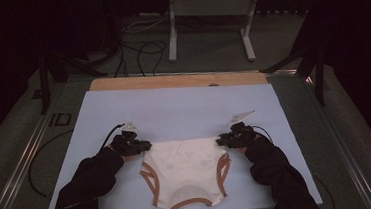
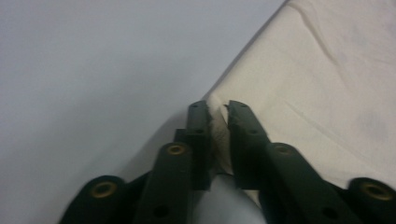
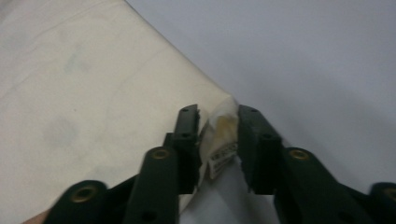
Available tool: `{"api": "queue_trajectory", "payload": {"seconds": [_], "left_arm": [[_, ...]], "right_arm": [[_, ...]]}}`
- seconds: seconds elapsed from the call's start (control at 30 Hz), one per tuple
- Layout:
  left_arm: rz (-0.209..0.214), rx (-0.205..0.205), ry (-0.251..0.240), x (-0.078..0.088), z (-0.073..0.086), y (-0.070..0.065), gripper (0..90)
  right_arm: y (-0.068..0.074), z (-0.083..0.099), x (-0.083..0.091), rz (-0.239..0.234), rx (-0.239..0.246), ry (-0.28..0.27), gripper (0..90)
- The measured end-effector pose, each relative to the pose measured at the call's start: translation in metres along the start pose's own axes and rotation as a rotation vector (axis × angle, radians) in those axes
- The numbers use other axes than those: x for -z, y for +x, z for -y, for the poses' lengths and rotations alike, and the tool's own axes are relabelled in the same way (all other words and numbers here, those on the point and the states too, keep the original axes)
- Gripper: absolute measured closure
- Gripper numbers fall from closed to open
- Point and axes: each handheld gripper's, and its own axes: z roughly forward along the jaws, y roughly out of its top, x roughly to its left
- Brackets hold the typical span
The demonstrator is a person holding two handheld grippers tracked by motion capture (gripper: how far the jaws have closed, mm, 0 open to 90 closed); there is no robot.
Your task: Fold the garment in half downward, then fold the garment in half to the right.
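A cream garment with brown trim lies flat on the pale blue mat, near the front edge. My left gripper sits at the garment's far left corner. In the left gripper view the cream cloth spreads to the right, and the left gripper is shut on a bunched fold of that corner. My right gripper sits at the far right corner. In the right gripper view the right gripper pinches the cloth corner, with a small white label between the jaws. Dark sleeves cover both forearms.
The mat lies on a wooden table whose far edge shows. Beyond it on the floor stand a white metal frame, loose cables and black stand legs. Bare mat stretches beyond the garment and to both sides.
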Motion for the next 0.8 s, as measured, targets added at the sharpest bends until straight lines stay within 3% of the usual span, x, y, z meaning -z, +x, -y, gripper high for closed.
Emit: {"api": "queue_trajectory", "payload": {"seconds": [0.17, 0.37, 0.8], "left_arm": [[0.005, 0.004, 0.012, 0.0005, -0.0016, -0.0009, 87.7], [0.016, 0.009, 0.003, 0.0017, -0.0011, 0.0006, 88.4], [0.017, 0.003, -0.026, 0.0077, -0.0061, 0.0029, 88.4]], "right_arm": [[0.0029, -0.0019, 0.0018, 0.002, 0.038, -0.005, 84.7], [0.0054, -0.0054, 0.005, 0.012, 0.057, -0.008, 85.6], [0.0032, -0.0092, 0.0089, 0.009, 0.047, -0.031, 86.2]]}}
